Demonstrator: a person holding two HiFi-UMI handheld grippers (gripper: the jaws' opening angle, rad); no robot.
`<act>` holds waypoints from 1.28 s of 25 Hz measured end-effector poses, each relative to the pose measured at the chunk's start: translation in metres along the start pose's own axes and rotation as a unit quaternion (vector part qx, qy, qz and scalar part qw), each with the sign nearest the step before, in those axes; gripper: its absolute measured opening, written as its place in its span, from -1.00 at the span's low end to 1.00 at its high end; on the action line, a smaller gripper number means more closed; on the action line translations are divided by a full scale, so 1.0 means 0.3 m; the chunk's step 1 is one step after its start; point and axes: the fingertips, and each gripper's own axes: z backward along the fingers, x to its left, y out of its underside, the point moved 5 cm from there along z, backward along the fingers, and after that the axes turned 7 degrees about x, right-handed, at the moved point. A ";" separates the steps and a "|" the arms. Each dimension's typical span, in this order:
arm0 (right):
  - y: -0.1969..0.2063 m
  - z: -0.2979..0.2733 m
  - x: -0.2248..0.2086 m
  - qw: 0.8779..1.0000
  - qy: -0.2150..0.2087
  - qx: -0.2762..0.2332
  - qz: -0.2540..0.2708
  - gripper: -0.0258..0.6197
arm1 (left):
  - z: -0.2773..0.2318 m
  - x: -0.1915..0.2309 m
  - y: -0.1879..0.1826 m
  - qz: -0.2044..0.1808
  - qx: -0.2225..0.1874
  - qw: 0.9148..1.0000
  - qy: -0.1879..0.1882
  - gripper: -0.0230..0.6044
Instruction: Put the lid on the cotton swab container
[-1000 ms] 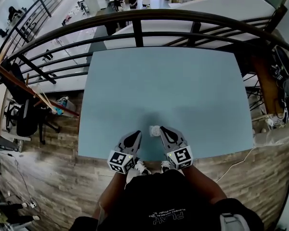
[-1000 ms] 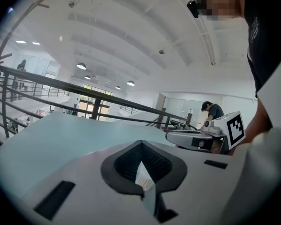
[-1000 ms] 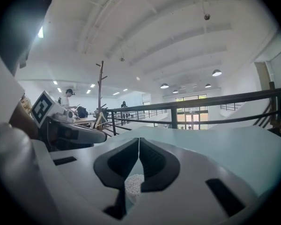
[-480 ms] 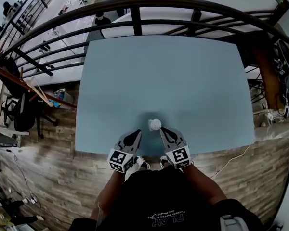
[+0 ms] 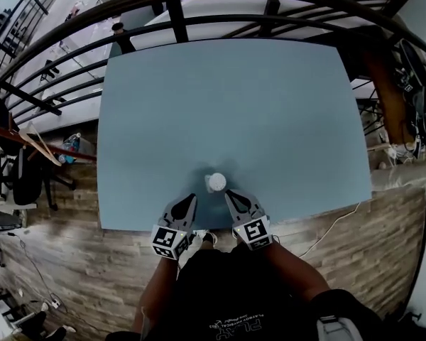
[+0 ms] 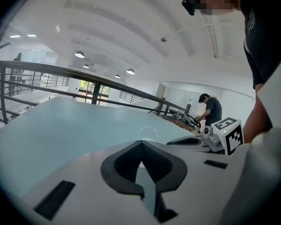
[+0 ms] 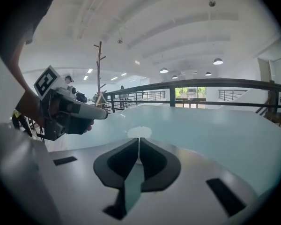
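Near the table [image 5: 270, 105] edge, the cotton swab container [image 5: 215, 182] stands upright; left tongs [image 5: 191, 198] and right tongs [image 5: 228, 193] closed, empty.

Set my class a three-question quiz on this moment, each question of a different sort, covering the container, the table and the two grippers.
1. True or false: the left gripper is shut on the cotton swab container.
2. Where does the container stand on the table?
A) at the far edge
B) near the person's edge, just ahead of the two grippers
C) at the far right corner
3. Fill in: the jaws of the right gripper are ____, with nothing between them.

Key: 1 false, its jaws are together and empty; 2 B; 3 shut.
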 end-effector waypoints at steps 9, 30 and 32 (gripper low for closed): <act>0.018 -0.044 0.003 1.000 -0.013 0.017 0.008 -0.36 | -0.015 0.017 -0.006 0.002 0.003 1.000 -0.001 -0.89; 0.030 -0.175 -0.011 0.999 -0.040 0.027 0.011 -0.11 | -0.046 0.044 -0.023 0.003 0.011 1.000 -0.002 -0.89; 0.035 -0.187 -0.007 0.999 -0.041 0.023 0.011 -0.11 | -0.047 0.046 -0.021 0.005 0.011 1.000 -0.001 -0.89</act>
